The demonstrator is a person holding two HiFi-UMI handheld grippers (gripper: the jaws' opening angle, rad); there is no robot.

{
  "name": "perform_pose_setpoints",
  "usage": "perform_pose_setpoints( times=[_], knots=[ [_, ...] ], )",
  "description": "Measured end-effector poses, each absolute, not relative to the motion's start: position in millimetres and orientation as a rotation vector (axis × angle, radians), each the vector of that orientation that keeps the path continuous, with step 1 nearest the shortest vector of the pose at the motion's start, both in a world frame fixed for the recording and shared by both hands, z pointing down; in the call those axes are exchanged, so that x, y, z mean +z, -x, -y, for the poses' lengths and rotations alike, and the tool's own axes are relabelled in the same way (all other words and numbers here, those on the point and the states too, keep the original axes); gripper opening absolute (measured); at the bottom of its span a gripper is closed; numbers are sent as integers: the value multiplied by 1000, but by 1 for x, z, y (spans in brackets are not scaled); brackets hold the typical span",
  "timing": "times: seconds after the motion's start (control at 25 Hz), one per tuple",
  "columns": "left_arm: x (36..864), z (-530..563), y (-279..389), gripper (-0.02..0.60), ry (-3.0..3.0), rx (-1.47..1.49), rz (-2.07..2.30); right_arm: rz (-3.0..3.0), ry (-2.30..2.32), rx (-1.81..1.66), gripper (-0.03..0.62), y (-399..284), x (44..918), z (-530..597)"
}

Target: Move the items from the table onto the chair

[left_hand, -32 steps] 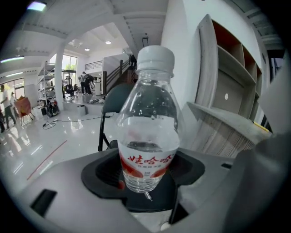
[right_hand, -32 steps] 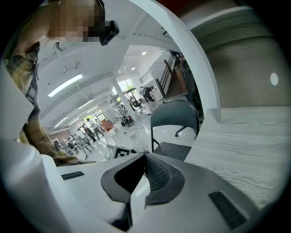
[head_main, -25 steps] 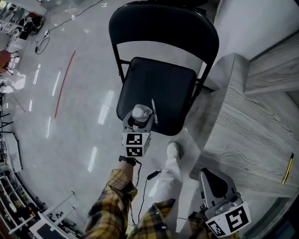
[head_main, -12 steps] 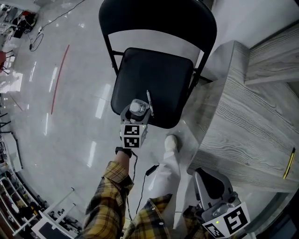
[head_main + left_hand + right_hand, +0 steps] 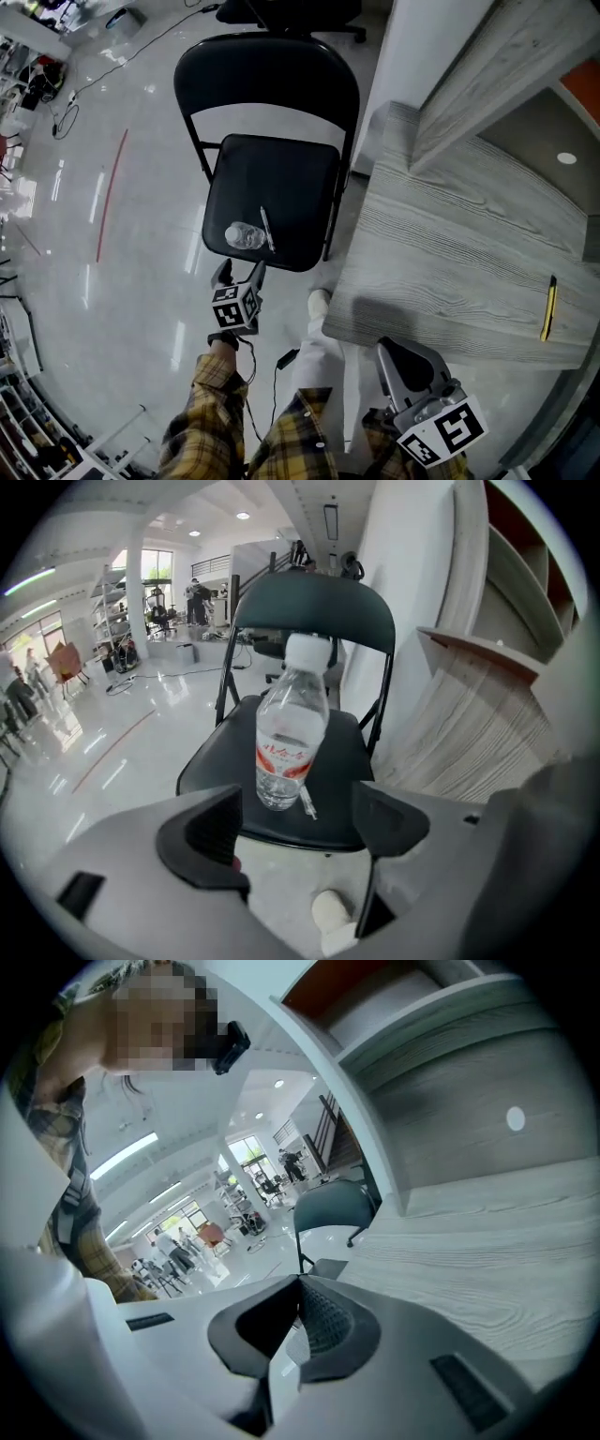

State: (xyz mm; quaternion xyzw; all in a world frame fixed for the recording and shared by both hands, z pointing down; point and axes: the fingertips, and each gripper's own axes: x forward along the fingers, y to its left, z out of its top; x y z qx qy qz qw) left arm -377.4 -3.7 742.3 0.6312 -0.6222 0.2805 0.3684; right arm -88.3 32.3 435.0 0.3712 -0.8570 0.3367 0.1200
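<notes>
Camera setup
Head camera looks steeply down on the chair (image 5: 281, 178); the left gripper (image 5: 240, 272) camera faces it from nearby.

We see a clear bottle (image 5: 244, 235), white-capped and red-labelled, standing upright near the front of the black chair (image 5: 281, 178) seat, with a pen (image 5: 266, 229) lying just beside it. A yellow pencil (image 5: 548, 307) lies on the table (image 5: 450, 253).

I'm seeing a glossy pale floor (image 5: 141, 281) with a thin red line (image 5: 111, 195) across it. A white shoe (image 5: 319, 305) is planted on it, a wood-grain shelf (image 5: 487, 66) sits upper right, and people (image 5: 199, 600) stand far down the hall.
</notes>
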Motion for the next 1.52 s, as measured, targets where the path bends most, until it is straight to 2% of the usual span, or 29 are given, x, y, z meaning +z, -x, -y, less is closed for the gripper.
perform_pose_setpoints(
  times=[0.24,0.32,0.48,0.76,1.08,1.12,1.16,1.2,1.28,1.36,1.52],
  knots=[
    [615,-17,306,342,-1774,595,1596,2420,-1320,914,17,-24,395,-43],
    [561,-18,277,280,-1856,560,1607,2395,-1389,880,17,-66,379,-48],
    [460,4,198,204,-2043,460,1579,2276,-1556,830,17,-157,369,-56],
    [349,4,48,6,-2237,273,1440,2029,-1768,817,18,-299,409,-78],
    [328,-38,-59,4,-2332,346,1222,1881,-1680,820,21,-390,494,-62],
    [329,-42,-64,5,-2332,359,1212,1868,-1670,808,24,-399,504,-59],
    [331,-46,-66,5,-2325,371,1210,1864,-1653,804,47,-404,512,-57],
    [332,-49,-67,5,-2315,383,1213,1866,-1631,811,99,-406,520,-55],
    [334,-53,-65,3,-2301,402,1225,1872,-1581,823,130,-409,531,-51],
    [336,-52,-61,4,-2291,412,1246,1865,-1522,823,153,-409,541,-47],
    [337,-48,-51,3,-2261,406,1303,1832,-1448,789,153,-406,553,-44]
  ],
)
